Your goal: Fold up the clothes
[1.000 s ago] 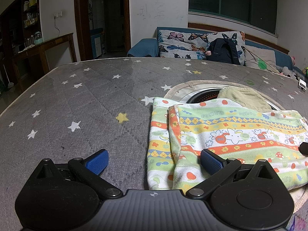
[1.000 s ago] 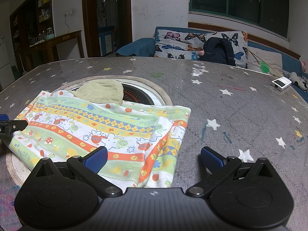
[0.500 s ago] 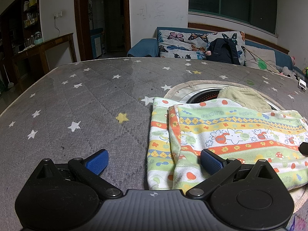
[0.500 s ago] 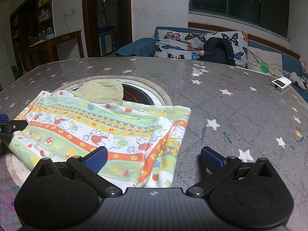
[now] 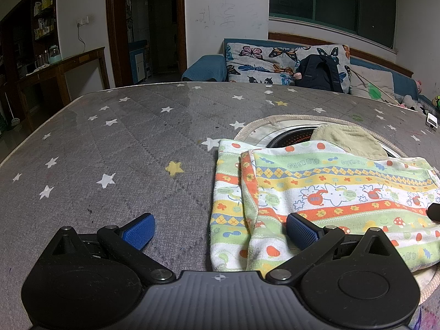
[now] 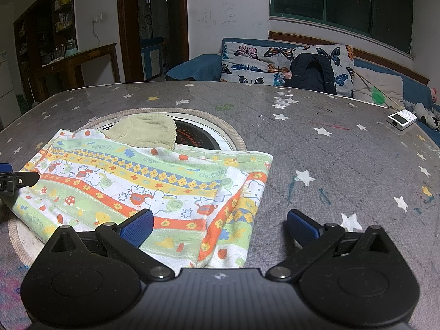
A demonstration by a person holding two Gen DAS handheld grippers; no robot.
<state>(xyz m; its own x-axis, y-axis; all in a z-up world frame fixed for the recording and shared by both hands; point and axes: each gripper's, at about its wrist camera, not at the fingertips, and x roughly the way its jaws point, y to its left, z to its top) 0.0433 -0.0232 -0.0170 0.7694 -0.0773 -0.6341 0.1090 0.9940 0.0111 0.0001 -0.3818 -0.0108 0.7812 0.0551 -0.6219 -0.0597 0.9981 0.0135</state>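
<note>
Patterned cloth, striped in green, yellow and orange with cartoon animals and mushrooms, lies folded flat on a grey star-print table, partly covering a round rope-edged opening set into the tabletop. An olive-beige garment rests at the cloth's far edge, over the dark recess of that opening. The left gripper sits low at the cloth's left end, its blue-padded fingers spread wide and holding nothing; one pad is over bare table and the other over the cloth's near corner, where a folded layer shows a raised edge. The right gripper sits at the opposite end, its fingers likewise wide apart and empty, one pad above the cloth and the other above the grey table surface. In the right wrist view the tip of the left gripper shows at the far left edge, close beside the cloth's end. A small white device lies near the table's far right corner. Beyond the table stands a blue sofa with a butterfly-print cushion and a dark backpack leaning against it, below a dark window.
</note>
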